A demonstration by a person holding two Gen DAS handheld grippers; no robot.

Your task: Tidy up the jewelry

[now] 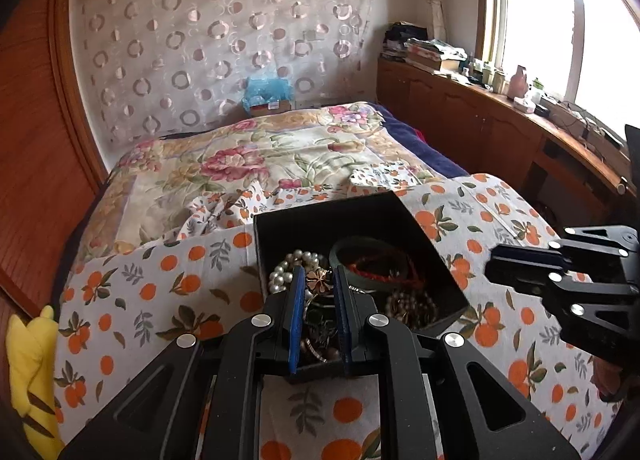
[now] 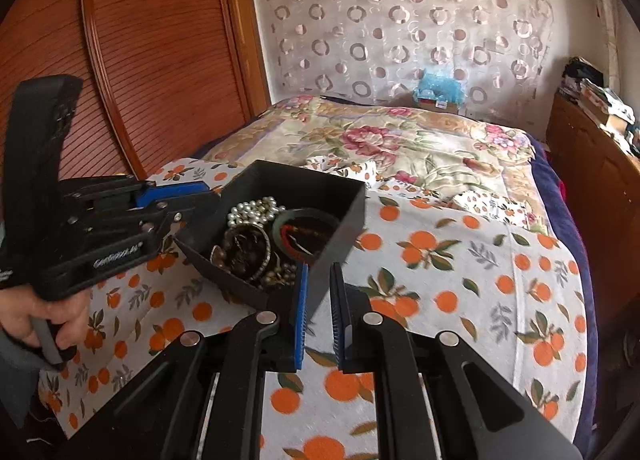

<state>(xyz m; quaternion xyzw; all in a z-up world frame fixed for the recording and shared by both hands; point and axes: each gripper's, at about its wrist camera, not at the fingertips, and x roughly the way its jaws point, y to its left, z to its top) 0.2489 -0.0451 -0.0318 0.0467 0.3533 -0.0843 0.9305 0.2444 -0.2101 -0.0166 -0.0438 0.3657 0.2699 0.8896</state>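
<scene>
Box: an open black square box (image 1: pixel 432 260) sits on a white cloth printed with oranges and green leaves (image 1: pixel 180 272), spread over the near end of the bed.
Contents: a white pearl strand (image 1: pixel 286 266) at the left, a dark green bangle (image 1: pixel 360 260) ringed around red cord bracelets (image 1: pixel 384 266), a gold clover-shaped piece (image 1: pixel 318 280), and brown beads (image 1: pixel 408 302) toward the right wall.
Left gripper (image 1: pixel 318 280): black frame, blue pads parted, tips lowered inside the box on either side of the clover piece; whether they touch it I cannot tell.
Right gripper (image 2: pixel 318 272): jaws apart, straddling the box's near corner wall; contact is unclear.
Surroundings: a floral quilt (image 1: pixel 256 156) lies beyond the cloth; a yellow plush toy (image 1: pixel 32 372) is at the bed's left edge.
</scene>
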